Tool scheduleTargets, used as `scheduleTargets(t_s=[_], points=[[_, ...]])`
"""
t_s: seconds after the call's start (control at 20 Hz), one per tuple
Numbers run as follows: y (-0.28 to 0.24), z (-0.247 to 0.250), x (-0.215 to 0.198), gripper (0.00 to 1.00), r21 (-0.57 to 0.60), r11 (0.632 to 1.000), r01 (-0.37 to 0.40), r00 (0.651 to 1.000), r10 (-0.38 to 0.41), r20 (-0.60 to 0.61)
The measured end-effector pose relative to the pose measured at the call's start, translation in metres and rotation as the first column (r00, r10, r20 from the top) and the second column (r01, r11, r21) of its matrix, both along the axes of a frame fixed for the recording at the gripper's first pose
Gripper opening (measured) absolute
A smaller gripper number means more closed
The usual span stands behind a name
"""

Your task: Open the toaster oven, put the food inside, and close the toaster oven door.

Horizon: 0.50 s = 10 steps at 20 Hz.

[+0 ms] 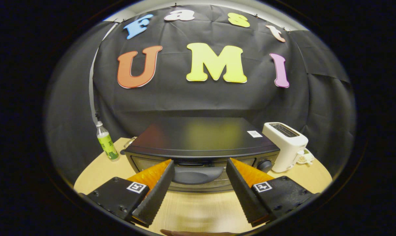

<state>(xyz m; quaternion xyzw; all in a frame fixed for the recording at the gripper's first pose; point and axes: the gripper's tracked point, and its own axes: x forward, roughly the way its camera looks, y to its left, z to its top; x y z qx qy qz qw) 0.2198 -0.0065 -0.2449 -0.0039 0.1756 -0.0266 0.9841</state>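
- The toaster oven [201, 144] sits on the desk straight ahead of the gripper [200, 167]; its door is closed and the door handle [198, 174] lies in the gap between the two fingertips.
- The gripper is spread wide and holds nothing; neither finger touches the handle.
- Risk, as I judge it: the handle is broad and rounded, so closing without reaching far enough could let the fingers slip off it.
- A hard pull could drag the whole oven across the smooth desk [198, 209] rather than swing the door down.
- I cannot make out the food from here.
- A white toaster [284, 147] stands just right of the oven, a bottle [106, 142] to its left near the desk's edge; either could be knocked by a wide swing.
- Black cloth walls the booth behind.
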Motion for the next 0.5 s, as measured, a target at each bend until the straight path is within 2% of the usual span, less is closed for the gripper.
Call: scheduleTargets(t_s=[0.5], points=[[-0.003, -0.004, 0.019, 1.00, 0.035, 0.999, 0.022, 0.999, -0.020, -0.040]])
